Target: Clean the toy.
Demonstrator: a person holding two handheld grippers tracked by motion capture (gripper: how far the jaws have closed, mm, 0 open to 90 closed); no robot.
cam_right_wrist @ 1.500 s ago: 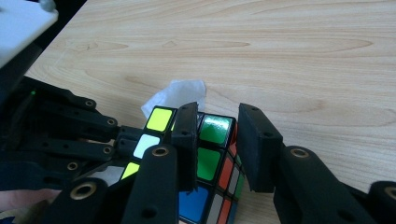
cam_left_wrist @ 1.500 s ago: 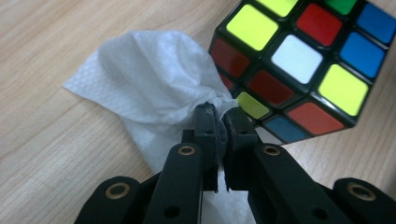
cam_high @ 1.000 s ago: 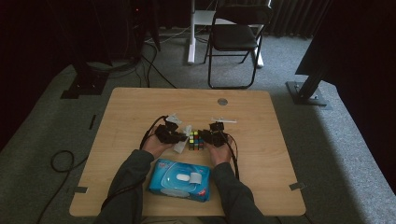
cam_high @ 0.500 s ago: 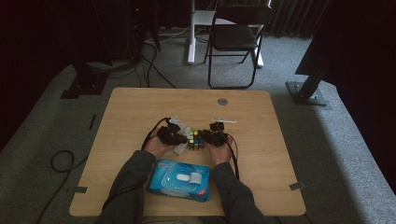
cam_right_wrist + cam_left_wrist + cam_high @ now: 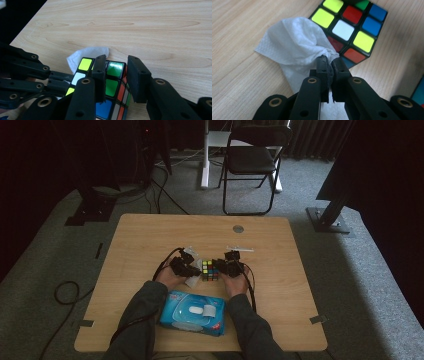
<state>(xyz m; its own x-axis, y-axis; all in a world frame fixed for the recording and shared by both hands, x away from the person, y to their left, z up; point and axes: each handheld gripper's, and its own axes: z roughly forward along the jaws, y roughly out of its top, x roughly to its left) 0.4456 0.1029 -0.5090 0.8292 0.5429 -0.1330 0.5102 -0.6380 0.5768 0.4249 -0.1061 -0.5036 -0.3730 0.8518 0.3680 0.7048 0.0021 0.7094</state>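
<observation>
A Rubik's cube (image 5: pixel 210 270) sits on the wooden table (image 5: pixel 150 235) between my two grippers. My left gripper (image 5: pixel 192 269) is shut on a white wipe (image 5: pixel 294 47), which is bunched against the side of the cube (image 5: pixel 352 32); its jaws (image 5: pixel 331 62) meet on the cloth just short of the cube's lower corner. From the other side my right gripper (image 5: pixel 223 267) is shut on the cube (image 5: pixel 115 82), one jaw on each side of its green column (image 5: pixel 117 67). Behind the cube a corner of the wipe (image 5: pixel 87 55) shows, and the left gripper's black arms (image 5: pixel 25 75) show at the left.
A blue pack of wipes (image 5: pixel 192 312) lies near the table's front edge between the person's forearms. A round grommet (image 5: pixel 238 228) sits toward the far edge. A folding chair (image 5: pixel 252 160) stands on the carpet beyond the table.
</observation>
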